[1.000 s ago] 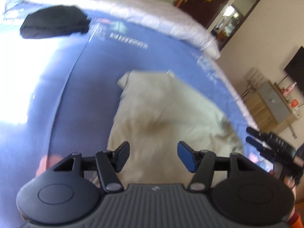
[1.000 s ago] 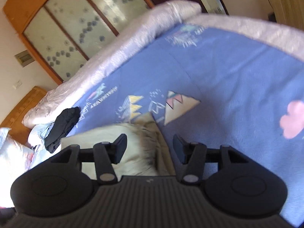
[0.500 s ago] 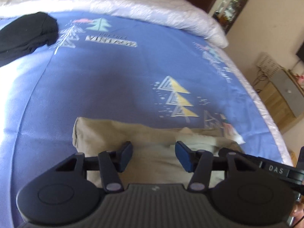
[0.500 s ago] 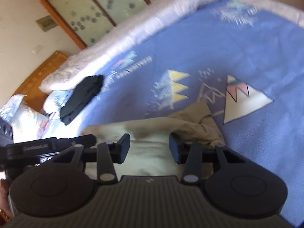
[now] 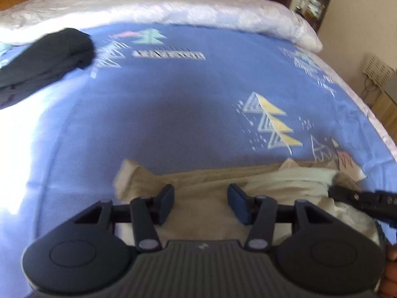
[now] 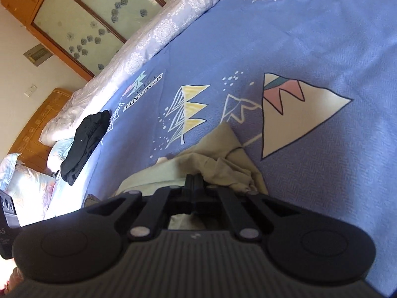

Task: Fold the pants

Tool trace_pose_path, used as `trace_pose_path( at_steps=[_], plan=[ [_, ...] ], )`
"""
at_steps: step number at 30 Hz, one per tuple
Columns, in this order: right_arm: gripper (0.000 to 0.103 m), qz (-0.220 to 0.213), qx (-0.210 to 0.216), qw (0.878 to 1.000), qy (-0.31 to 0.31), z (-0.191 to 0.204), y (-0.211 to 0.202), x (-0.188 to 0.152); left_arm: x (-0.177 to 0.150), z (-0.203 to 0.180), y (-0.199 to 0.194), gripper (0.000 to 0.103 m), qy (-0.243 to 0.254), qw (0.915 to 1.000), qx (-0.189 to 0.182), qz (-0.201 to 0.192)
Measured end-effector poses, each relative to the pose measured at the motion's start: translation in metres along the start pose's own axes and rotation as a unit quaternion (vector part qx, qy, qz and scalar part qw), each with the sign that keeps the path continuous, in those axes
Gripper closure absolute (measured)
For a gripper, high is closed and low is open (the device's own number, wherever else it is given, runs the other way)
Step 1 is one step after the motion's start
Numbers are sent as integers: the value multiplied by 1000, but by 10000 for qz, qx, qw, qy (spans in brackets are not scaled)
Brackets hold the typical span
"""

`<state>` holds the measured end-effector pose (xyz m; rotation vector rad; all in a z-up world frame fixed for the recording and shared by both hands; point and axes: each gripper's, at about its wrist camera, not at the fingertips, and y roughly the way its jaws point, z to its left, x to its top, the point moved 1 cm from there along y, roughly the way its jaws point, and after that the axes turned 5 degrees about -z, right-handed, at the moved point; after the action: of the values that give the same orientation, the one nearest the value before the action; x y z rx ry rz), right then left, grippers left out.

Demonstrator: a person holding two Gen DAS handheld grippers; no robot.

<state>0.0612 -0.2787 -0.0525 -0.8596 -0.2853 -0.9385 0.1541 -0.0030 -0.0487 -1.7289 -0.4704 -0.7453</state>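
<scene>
Pants (image 5: 213,193): khaki, lying on the bed in a bunched strip at the near edge of both views; one end at the left of the left wrist view shows a turned-back hem, the other end at the right is crumpled with lighter lining showing.
Left hand-held gripper (image 5: 200,203): fingers spread wide apart over the middle of the pants; nothing between the blue pads (image 5: 165,203); whether the pads touch the cloth cannot be told.
Right hand-held gripper (image 6: 194,181): fingers closed together, pinching a crumpled fold of the pants (image 6: 215,164) at their rumpled end; its black tip also enters the left wrist view from the right (image 5: 347,195), against the crumpled cloth.
Bed (image 5: 198,94): covered by a blue sheet printed with triangles, trees and a "VINTAGE" label; a pale quilt (image 5: 173,7) lies rolled along the far edge.
Black garment (image 5: 47,54): heaped on the sheet at far left, well apart from the pants; also visible in the right wrist view (image 6: 85,144) near the pillows.
Wardrobe (image 6: 82,22): wooden frame with frosted, flower-patterned panels, behind the bed.
</scene>
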Motion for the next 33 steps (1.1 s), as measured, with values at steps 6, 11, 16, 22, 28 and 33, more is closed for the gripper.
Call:
trace_pose_path(
  at_steps=[6, 11, 16, 22, 28, 33],
  plan=[
    [42, -653, 96, 9958, -639, 27, -94, -28, -22, 34, -83, 29, -284, 9990, 326, -145],
    [42, -635, 24, 9959, -649, 31, -155, -70, -79, 52, -125, 29, -644, 9969, 411, 203],
    [39, -270, -311, 9946, -949, 50, -163, -107, -126, 47, -142, 29, -760, 9942, 559, 509],
    [39, 85, -137, 9980, -608, 56, -154, -129, -146, 39, -154, 27, -709, 9936, 608, 631],
    [39, 47, -53, 9997, -235, 46, -166, -129, -150, 39, -162, 25, -573, 9935, 824, 546],
    [39, -30, -153, 9999, 48, 34, -172, -124, -152, 41, -161, 24, -618, 9923, 911, 561]
  ],
)
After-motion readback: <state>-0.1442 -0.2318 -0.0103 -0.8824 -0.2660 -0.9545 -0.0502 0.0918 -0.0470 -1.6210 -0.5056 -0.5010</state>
